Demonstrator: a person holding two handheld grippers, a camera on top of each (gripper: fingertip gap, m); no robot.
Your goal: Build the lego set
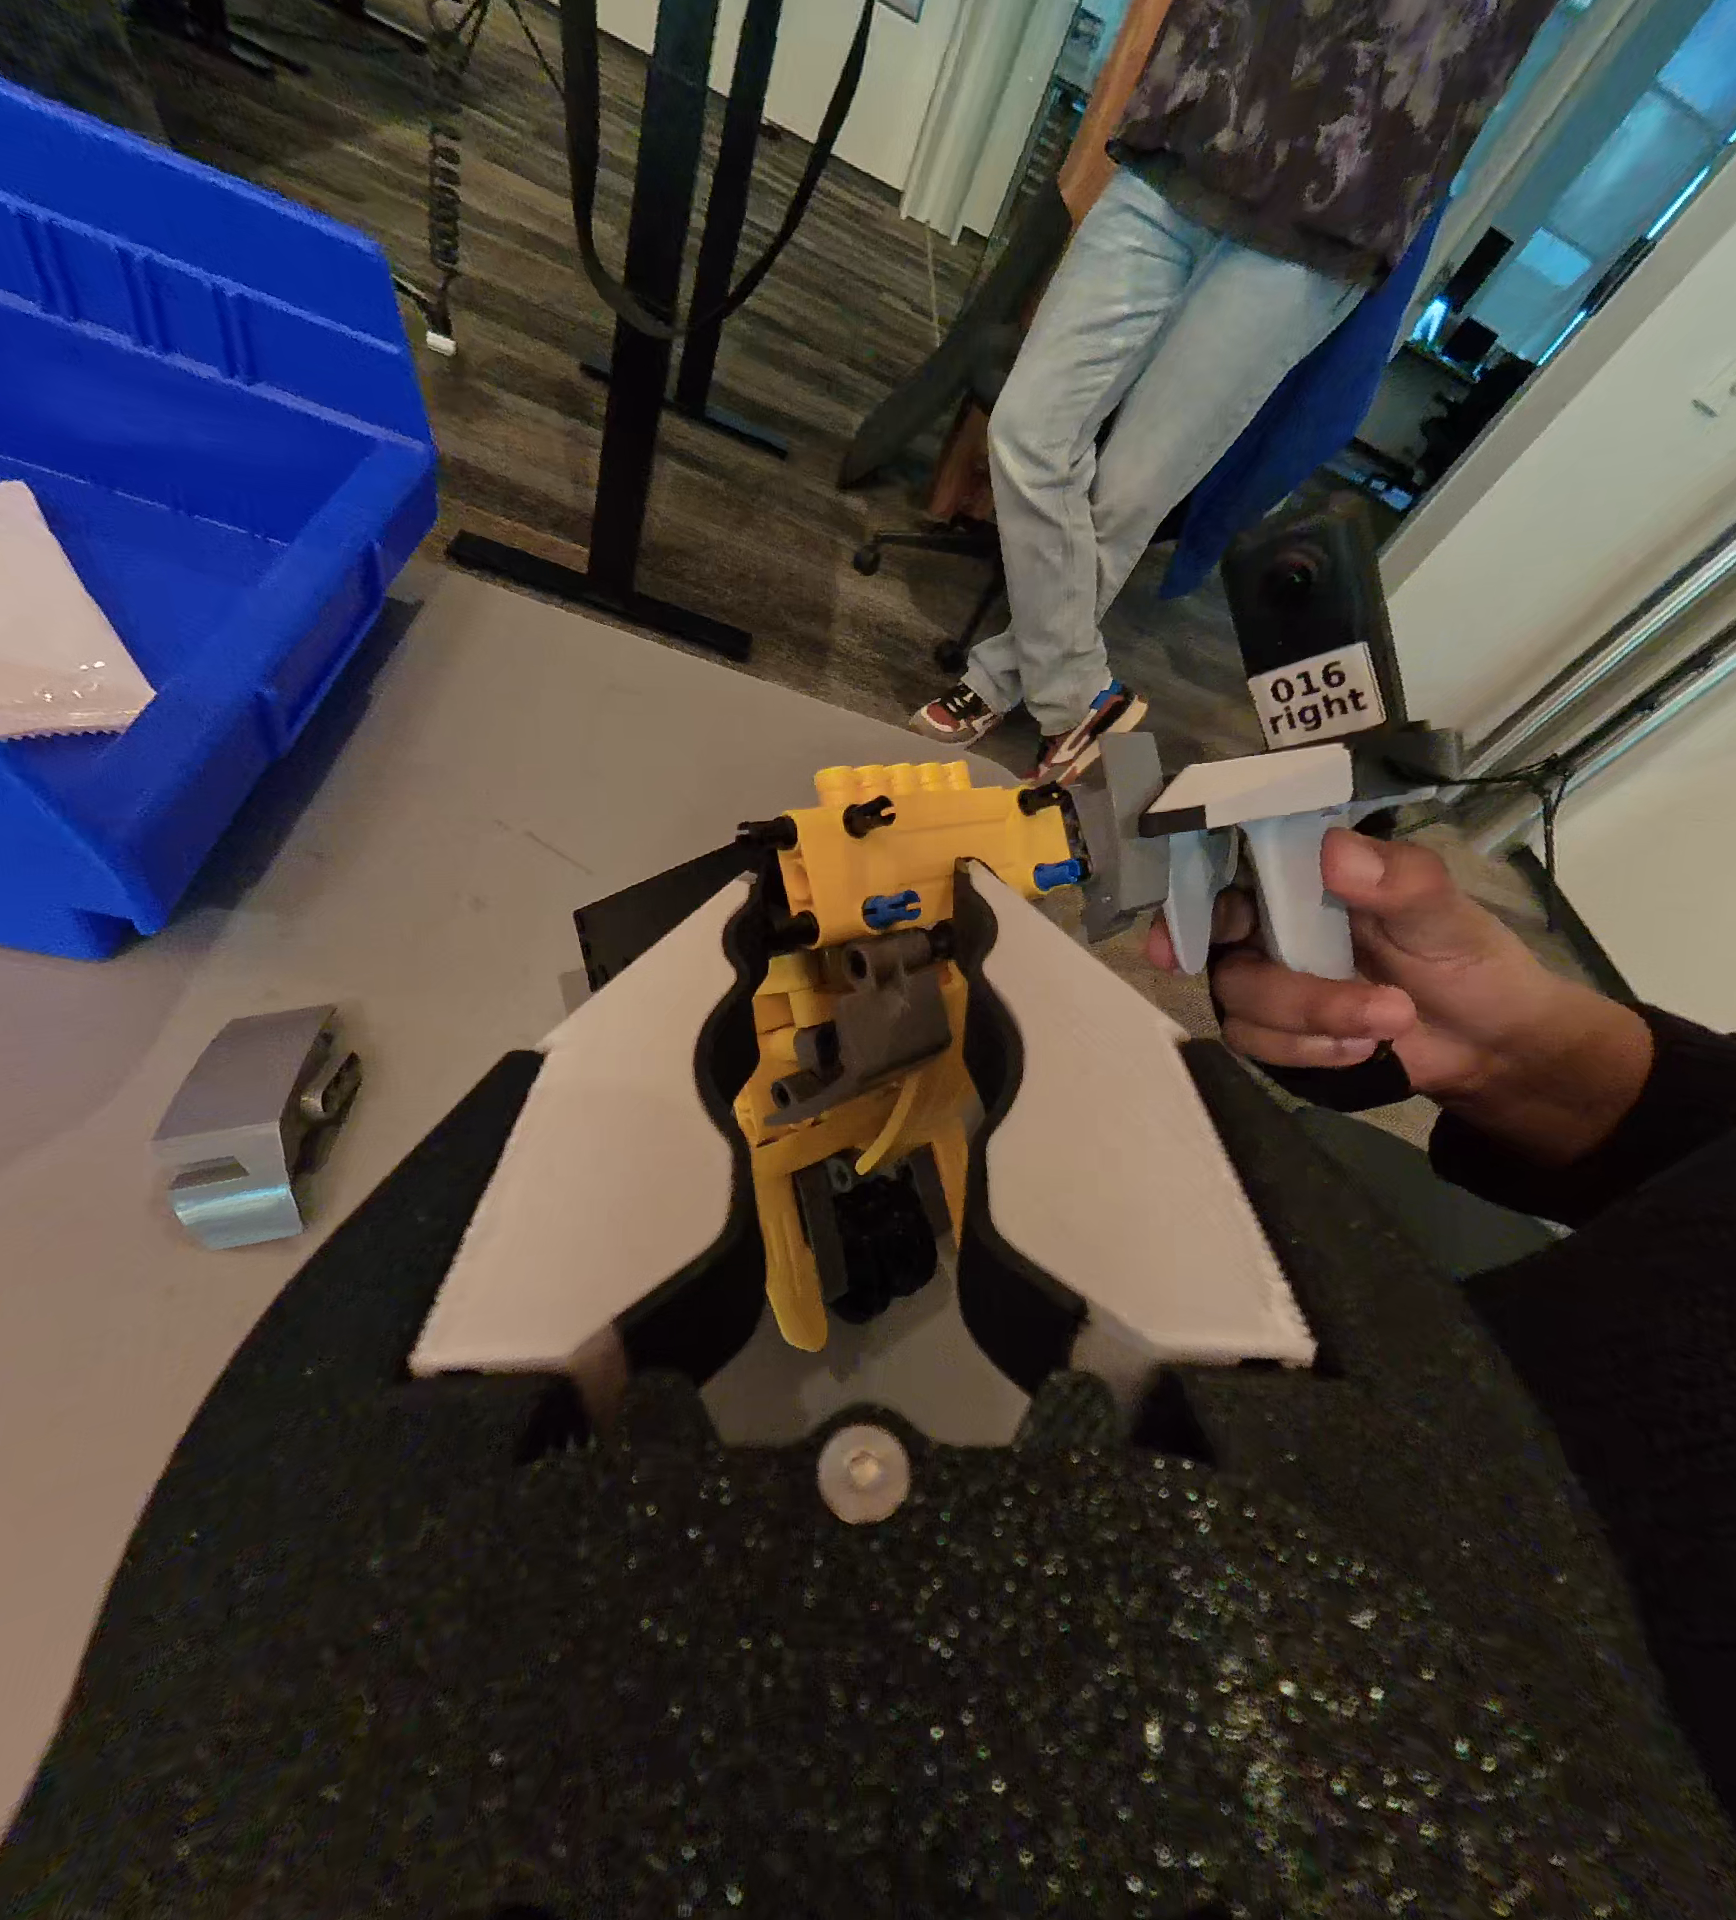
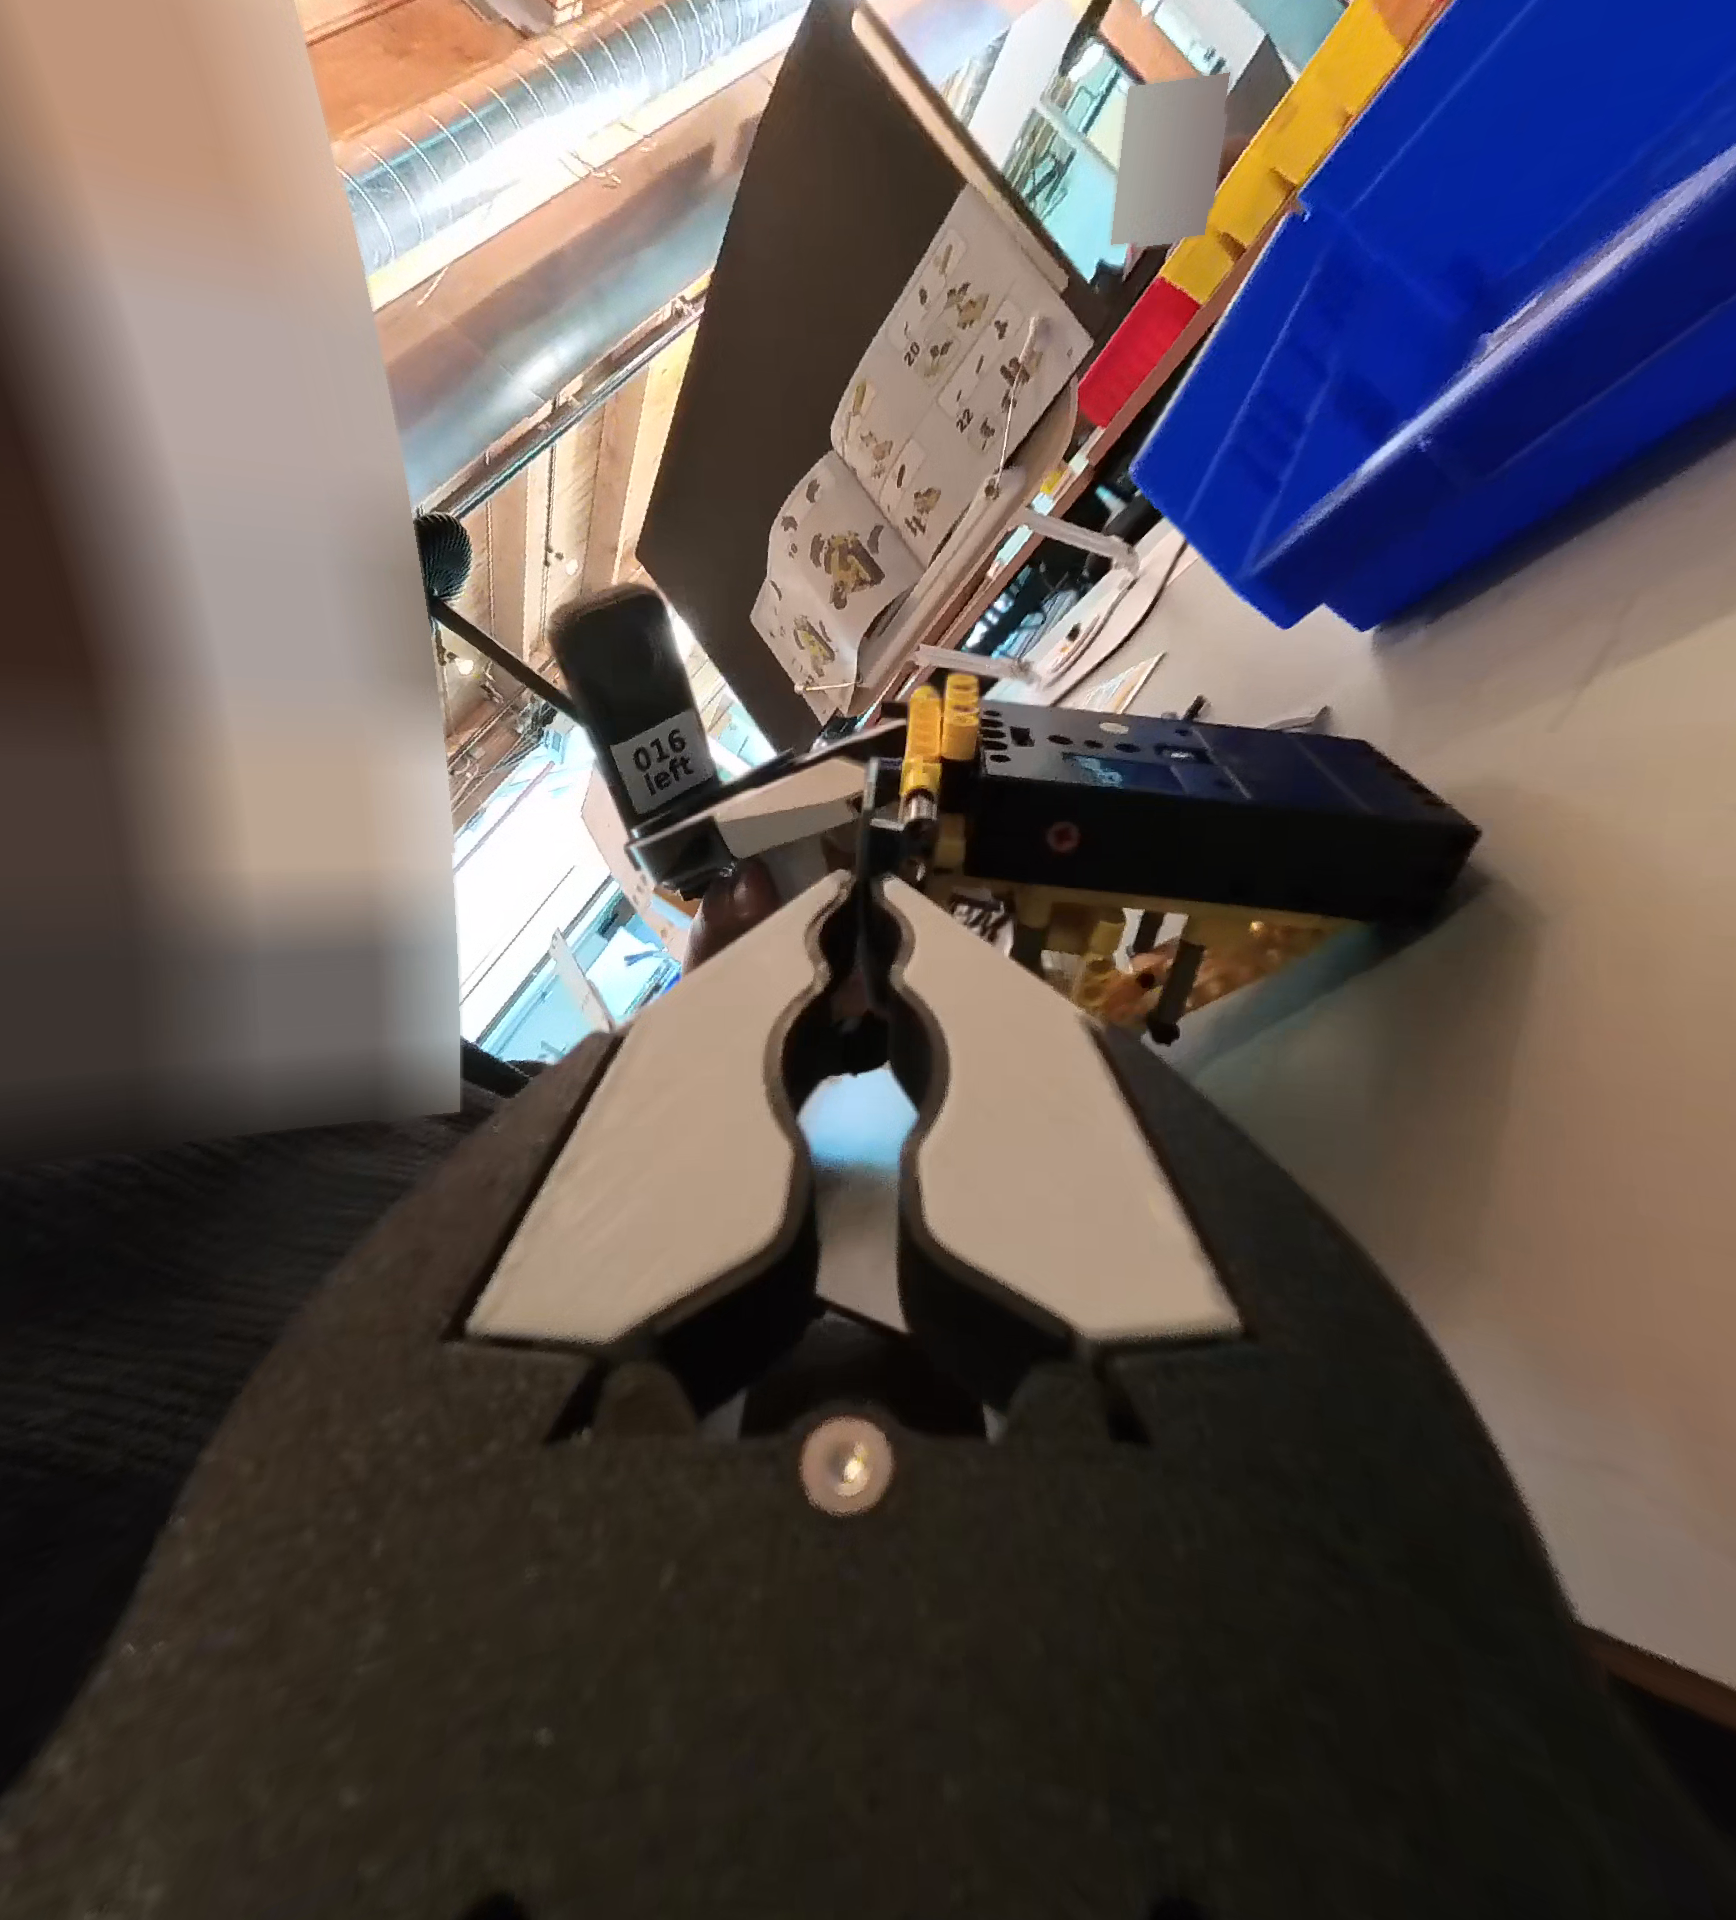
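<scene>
A: Left gripper [image 1: 864,894], quick. Body?
B: Black, grainy speckled shell, wide and rounded at the near edge. One silver screw [image 1: 863,1473] in the centre, on a pale grey plate.
A: Fingers?
B: Two light grey wedge-shaped fingers [image 1: 1103,1132], flat tops, black wavy inner liners, ribbed outer edge on the right one.
A: Right gripper [image 2: 869,894]?
B: Same build: black shell, silver screw [image 2: 845,1467], grey fingers [image 2: 656,1132] with scalloped black lining.
A: From outside?
B: Pale grey pistol handle [image 1: 1295,899], black camera block [image 1: 1300,603] on top with a white sticker.
A: Clothing?
B: Black ribbed knit sleeve [image 1: 1622,1132] on the right.
</scene>
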